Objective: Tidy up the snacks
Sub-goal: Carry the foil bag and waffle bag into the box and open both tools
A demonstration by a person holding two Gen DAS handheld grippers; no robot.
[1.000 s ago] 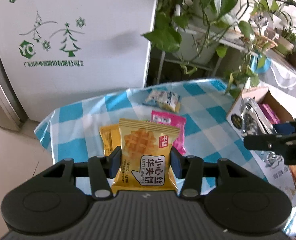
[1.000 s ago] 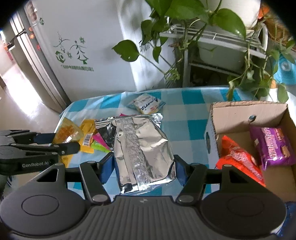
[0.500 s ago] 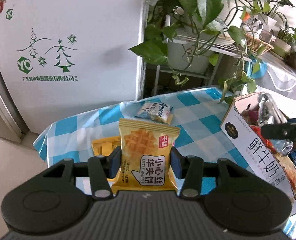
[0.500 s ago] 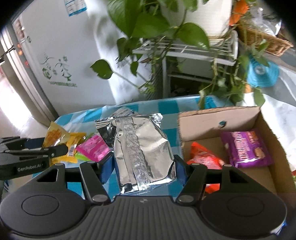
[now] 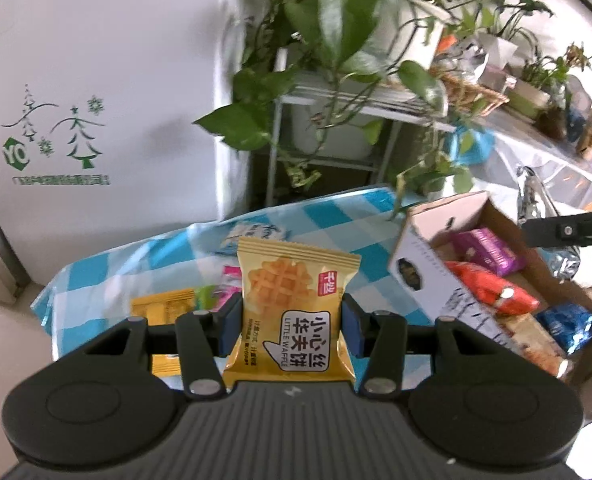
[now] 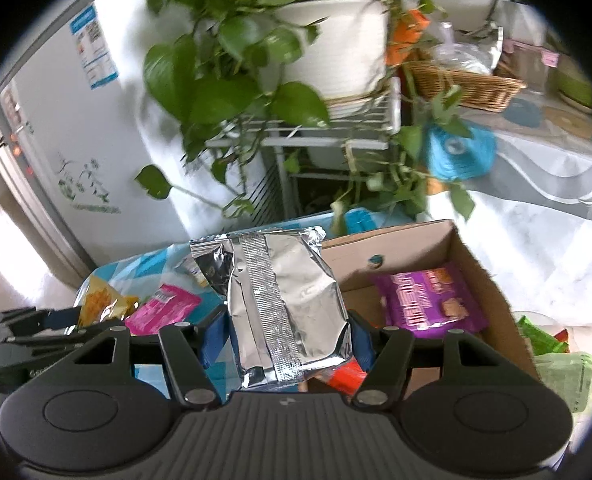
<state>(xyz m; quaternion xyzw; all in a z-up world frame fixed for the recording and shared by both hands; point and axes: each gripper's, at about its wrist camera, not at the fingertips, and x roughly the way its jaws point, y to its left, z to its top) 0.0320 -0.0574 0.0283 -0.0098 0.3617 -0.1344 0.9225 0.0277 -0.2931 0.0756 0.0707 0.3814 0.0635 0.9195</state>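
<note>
The left hand-held gripper [image 5: 292, 322] grasps a yellow waffle pack [image 5: 294, 312] above the worktop [image 5: 108, 276]. The right hand-held gripper [image 6: 284, 340] grasps a silver bag [image 6: 284, 300] beside the box [image 6: 492, 288].

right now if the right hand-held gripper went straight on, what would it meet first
Probably the far wall of the cardboard box, just beyond the silver packet it grips; depth is unclear, so it might clear the rim.

Two raised wrist views facing the plant stand, sharing checkered table [image 5: 328, 216] and cardboard box [image 6: 492, 280].
</note>
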